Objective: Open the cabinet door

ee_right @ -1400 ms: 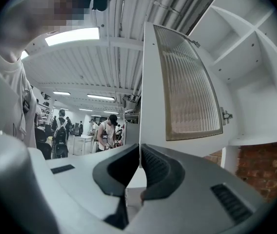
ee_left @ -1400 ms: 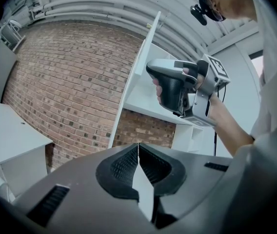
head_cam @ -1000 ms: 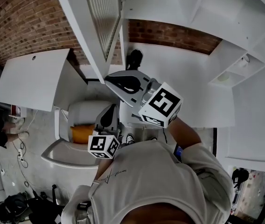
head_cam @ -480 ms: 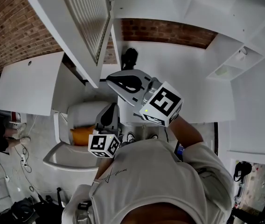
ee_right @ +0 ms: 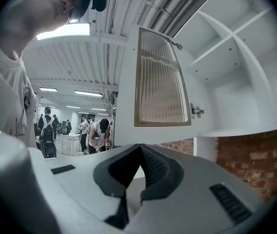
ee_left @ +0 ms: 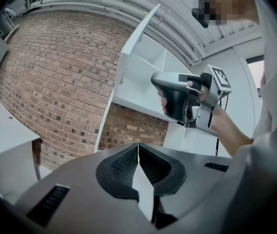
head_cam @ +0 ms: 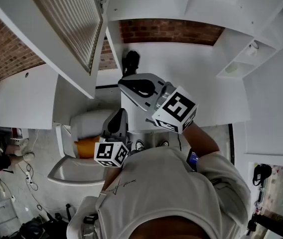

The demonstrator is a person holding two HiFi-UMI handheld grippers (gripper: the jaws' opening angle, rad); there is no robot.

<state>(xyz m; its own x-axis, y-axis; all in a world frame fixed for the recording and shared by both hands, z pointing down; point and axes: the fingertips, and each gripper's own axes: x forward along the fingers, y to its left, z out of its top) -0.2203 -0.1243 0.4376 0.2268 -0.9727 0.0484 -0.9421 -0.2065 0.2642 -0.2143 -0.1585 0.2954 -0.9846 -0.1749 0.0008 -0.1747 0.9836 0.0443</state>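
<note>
Brick wall [head_cam: 12, 49] shown behind a white tabletop [head_cam: 24, 96]. A white chair [head_cam: 89, 121] — orange cushion [head_cam: 87, 146] laid in its seat — is set on the floor [head_cam: 44, 143]; cables [head_cam: 26, 172] are strewn alongside. Standing people [ee_right: 97, 133] are seen under ceiling lights [ee_right: 63, 30].

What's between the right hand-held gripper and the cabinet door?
Nothing; the right gripper view shows bare air between right hand-held gripper and cabinet door.

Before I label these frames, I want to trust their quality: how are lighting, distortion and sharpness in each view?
Head view: evenly lit, sharp, fisheye curves the cabinet door. Left gripper view: black round vignette, brick wall crisp. Right gripper view: same vignette, ceiling light glares upper left.
</note>
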